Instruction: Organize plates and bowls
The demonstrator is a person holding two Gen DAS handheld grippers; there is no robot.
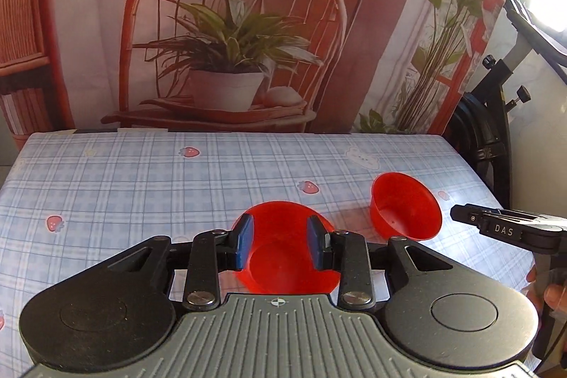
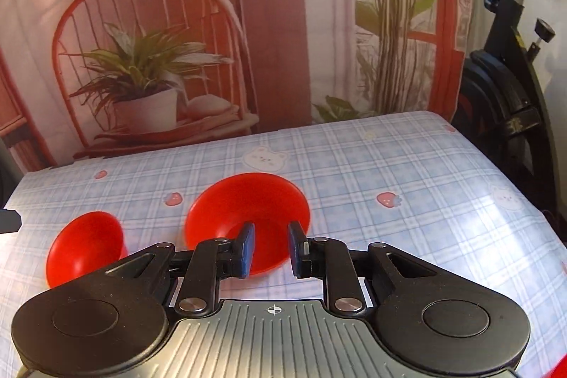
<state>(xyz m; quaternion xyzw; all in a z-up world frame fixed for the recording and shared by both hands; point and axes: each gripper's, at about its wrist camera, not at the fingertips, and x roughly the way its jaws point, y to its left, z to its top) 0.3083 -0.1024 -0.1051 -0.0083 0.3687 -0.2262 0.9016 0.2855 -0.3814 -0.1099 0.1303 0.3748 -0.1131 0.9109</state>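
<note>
close to me, my left gripper (image 1: 280, 245) has its blue fingers (image 1: 244, 245) spread apart, holding nothing. under it a small round red plastic bowl (image 1: 283, 268) sits upright on the blue checked tablecloth with strawberries (image 1: 141, 186). i see nothing inside it. my right gripper (image 2: 271, 248) is spread apart too, holding nothing. a second red plastic bowl with a wide flared rim (image 2: 248, 211) is tipped toward it, nothing inside. the two bowls sit near each other, not touching. far back hangs a printed cloth backdrop of a chair and plant (image 1: 230, 41).
</note>
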